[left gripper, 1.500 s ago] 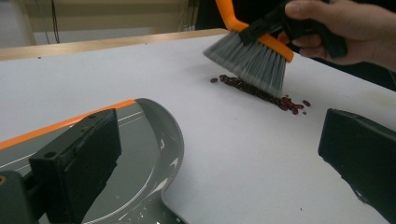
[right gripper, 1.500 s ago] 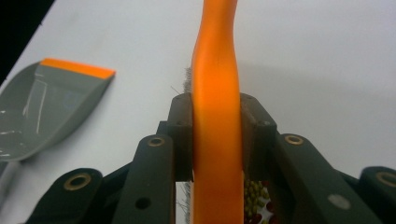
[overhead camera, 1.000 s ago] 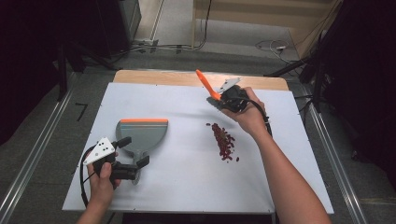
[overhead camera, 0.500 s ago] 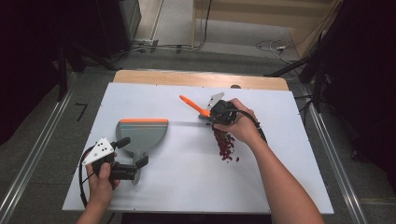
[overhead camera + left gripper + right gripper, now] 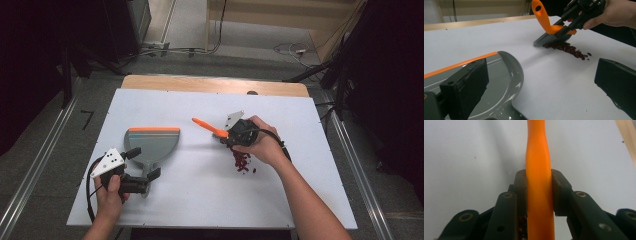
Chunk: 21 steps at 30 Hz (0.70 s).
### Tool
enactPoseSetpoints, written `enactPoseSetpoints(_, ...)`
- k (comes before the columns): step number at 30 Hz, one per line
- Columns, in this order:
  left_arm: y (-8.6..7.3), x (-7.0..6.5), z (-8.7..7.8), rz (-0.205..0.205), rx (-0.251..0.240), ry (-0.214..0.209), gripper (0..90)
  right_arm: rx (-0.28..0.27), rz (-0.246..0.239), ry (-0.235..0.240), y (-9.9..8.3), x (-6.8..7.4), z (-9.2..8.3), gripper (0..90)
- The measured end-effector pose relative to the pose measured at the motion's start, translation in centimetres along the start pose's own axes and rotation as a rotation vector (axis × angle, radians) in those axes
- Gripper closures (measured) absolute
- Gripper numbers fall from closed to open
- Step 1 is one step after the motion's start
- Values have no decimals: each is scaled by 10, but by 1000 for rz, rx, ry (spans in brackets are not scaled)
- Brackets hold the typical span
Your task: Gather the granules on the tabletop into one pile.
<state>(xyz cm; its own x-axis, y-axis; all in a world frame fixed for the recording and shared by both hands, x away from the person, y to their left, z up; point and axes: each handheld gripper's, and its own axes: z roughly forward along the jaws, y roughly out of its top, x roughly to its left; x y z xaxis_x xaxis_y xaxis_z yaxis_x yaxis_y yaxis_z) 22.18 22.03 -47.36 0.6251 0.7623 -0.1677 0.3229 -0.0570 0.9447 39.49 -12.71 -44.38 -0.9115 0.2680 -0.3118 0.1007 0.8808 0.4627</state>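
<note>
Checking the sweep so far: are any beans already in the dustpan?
No, the beans all lie on the table by the brush, apart from the dustpan.

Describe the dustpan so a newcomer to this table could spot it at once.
Start at the white table and go to its left half, just ahead of the left gripper. There the dustpan lies flat: grey, with an orange strip along its far edge. The brush is also orange, but stands over the red beans in the right gripper.
</note>
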Motion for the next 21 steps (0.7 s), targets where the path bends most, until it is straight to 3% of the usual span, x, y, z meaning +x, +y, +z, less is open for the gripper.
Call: enactPoseSetpoints(21,0,-2,0,5,2,-1,0,17,-42,57,-8,23,-16,687)
